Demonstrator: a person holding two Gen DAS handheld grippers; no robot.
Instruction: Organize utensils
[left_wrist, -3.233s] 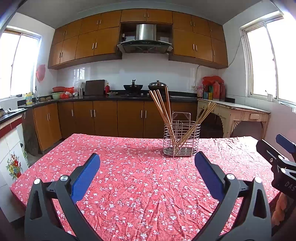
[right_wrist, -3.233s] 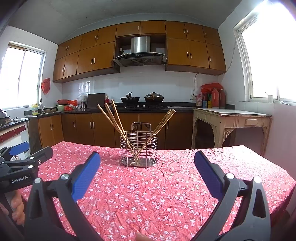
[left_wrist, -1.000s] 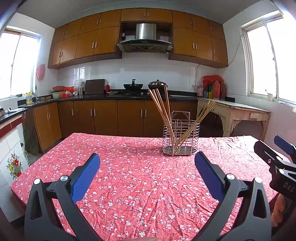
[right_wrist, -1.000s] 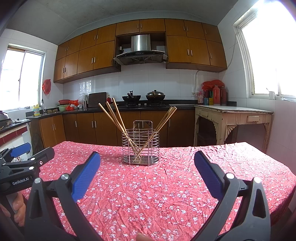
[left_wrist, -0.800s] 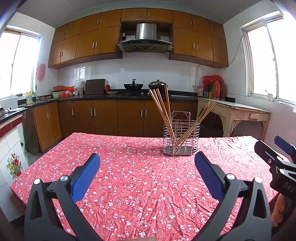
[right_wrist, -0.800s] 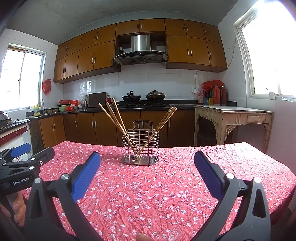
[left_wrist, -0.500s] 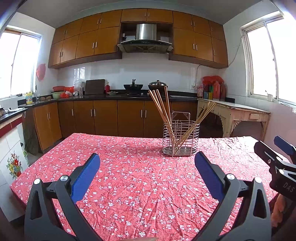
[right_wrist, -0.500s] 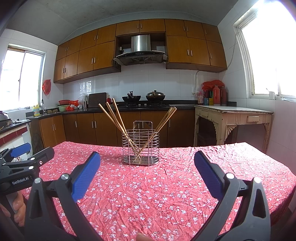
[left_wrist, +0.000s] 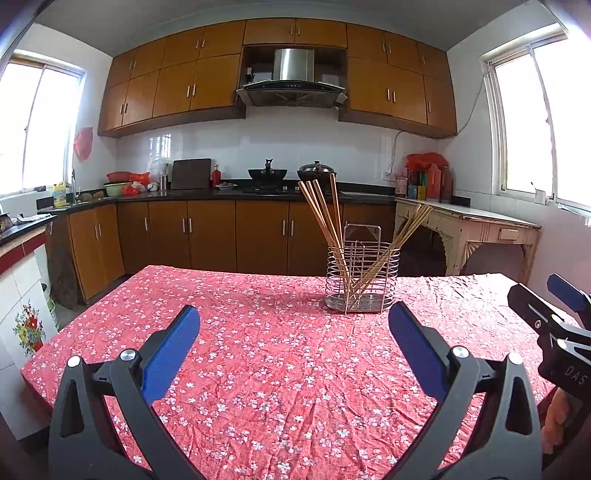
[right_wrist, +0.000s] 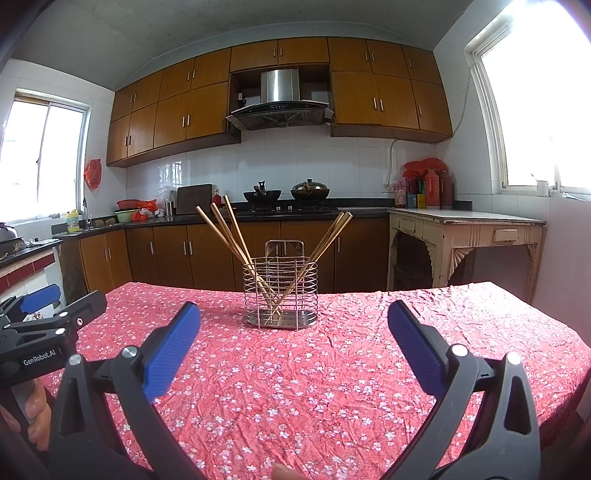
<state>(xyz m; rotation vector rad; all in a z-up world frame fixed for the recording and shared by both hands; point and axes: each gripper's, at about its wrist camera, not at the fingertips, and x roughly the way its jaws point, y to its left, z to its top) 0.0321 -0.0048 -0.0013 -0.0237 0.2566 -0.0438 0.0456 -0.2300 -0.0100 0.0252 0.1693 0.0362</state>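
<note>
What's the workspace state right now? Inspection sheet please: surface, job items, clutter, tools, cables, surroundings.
Surface: table under a creased red floral tablecloth.
Job's things: wire utensil holder upright on the cloth; chopsticks inside it, one bunch leaning left, one leaning right.
Clutter: nothing seen on the cloth besides the holder.
Grippers: left tool and right tool both open, holding nothing, short of the holder.
Cables: one wall cord running to a socket; none on the table.
Surroundings: kitchen with wooden cabinets, range hood, two woks on the stove, side table, windows both sides.
</note>
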